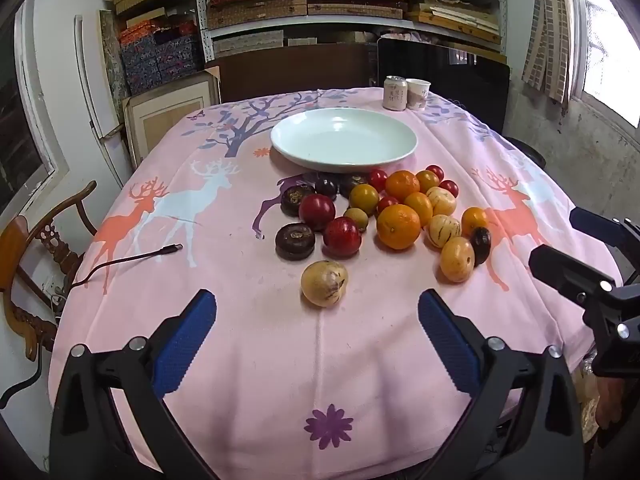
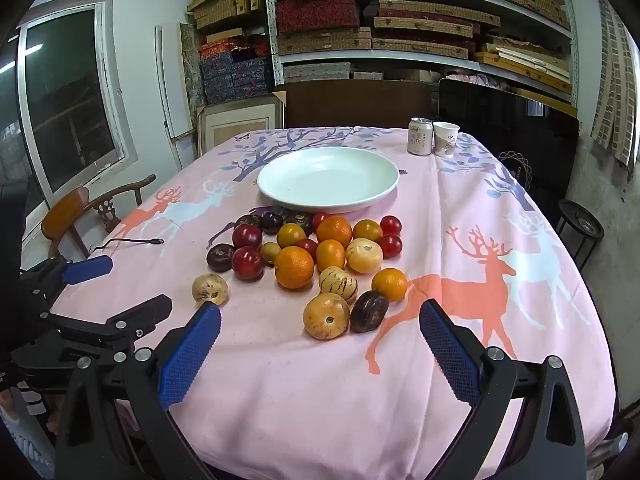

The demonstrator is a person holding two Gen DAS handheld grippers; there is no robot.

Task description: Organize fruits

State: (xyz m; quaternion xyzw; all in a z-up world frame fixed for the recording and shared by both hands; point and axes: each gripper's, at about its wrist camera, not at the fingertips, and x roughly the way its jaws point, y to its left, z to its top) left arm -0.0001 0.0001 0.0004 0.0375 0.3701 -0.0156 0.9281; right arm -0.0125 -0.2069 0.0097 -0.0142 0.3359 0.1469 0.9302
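A heap of fruit (image 1: 384, 212) (image 2: 316, 252) lies on the pink deer tablecloth: oranges, red and dark plums, cherry tomatoes and striped yellow melons. Behind it sits an empty white plate (image 1: 344, 140) (image 2: 328, 180). One yellow melon (image 1: 324, 283) (image 2: 210, 289) lies apart, nearest my left gripper (image 1: 318, 336), which is open with nothing between its blue pads. My right gripper (image 2: 320, 344) is open too, just short of a yellow melon (image 2: 326, 316) and a dark plum (image 2: 369, 311). Each gripper shows at the edge of the other's view.
A drink can (image 1: 395, 93) (image 2: 420, 136) and a paper cup (image 1: 418, 94) (image 2: 445, 139) stand at the table's far right. A black cable (image 1: 132, 260) (image 2: 132, 242) lies at the left edge, by a wooden chair (image 1: 36, 264). Shelves of boxes fill the back wall.
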